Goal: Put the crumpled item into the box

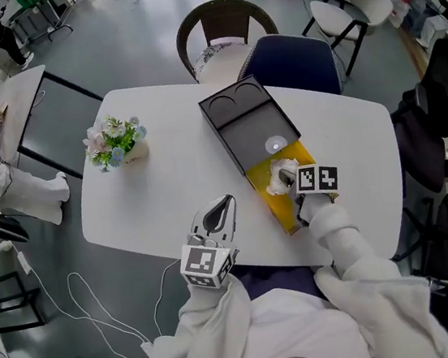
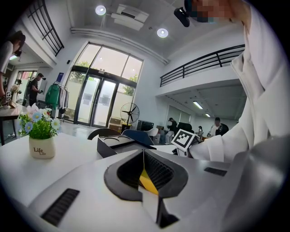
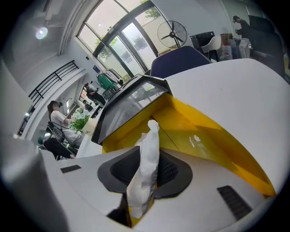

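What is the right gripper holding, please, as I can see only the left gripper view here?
Observer: The right gripper is shut on a crumpled white item.
Operator: Thank you. Where is that item relative to the box?
Observer: In the head view it is over the open interior of the yellow box.
Operator: Is it touching the bottom?
Observer: I cannot tell; the right gripper view shows only bare yellow walls beyond it.

the white flower pot (image 2: 41, 147) on the tabletop (image 2: 68, 145) bears the word "life" in dark serif letters, with a smaller line just beneath it that seems to read "life" again. in the head view this print is too small to read.
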`<control>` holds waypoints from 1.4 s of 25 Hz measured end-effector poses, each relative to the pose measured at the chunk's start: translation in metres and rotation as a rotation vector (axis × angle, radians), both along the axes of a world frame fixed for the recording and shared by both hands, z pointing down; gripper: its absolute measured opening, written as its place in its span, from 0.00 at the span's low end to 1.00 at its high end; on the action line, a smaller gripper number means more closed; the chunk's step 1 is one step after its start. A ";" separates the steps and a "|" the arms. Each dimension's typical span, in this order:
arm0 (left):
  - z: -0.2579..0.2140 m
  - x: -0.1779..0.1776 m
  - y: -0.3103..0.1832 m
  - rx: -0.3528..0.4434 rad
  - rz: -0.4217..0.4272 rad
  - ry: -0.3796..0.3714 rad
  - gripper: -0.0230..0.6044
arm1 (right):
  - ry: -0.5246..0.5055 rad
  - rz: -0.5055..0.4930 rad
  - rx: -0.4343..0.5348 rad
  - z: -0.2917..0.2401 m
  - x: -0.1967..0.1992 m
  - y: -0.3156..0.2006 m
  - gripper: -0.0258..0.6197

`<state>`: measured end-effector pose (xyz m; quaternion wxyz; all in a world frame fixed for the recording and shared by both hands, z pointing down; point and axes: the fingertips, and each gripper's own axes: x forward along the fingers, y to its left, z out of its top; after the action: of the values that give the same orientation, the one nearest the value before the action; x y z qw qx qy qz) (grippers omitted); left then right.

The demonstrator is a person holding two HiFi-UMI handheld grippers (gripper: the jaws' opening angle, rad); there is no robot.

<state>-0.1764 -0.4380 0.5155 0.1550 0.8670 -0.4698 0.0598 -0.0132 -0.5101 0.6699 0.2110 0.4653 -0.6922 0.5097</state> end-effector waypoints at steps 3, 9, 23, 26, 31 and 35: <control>-0.001 0.000 0.002 0.002 -0.001 -0.001 0.07 | 0.048 -0.004 -0.011 0.003 0.005 -0.001 0.23; -0.002 0.001 0.008 0.010 -0.006 -0.003 0.07 | 0.073 -0.008 -0.002 0.003 0.010 0.001 0.47; -0.015 0.018 0.030 0.050 -0.005 -0.010 0.07 | 0.058 0.048 0.098 -0.034 0.037 0.017 0.53; -0.020 0.024 0.040 0.059 -0.006 -0.011 0.07 | 0.044 0.043 0.121 -0.044 0.041 0.026 0.53; -0.027 0.033 0.056 0.070 -0.012 -0.012 0.07 | -0.004 0.033 0.171 -0.065 0.048 0.039 0.53; -0.033 0.042 0.067 0.088 -0.015 -0.016 0.07 | -0.032 0.004 0.223 -0.085 0.053 0.052 0.53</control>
<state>-0.1345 -0.3705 0.4828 0.1136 0.8688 -0.4798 0.0449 0.0401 -0.4582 0.5847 0.1457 0.4790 -0.7471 0.4372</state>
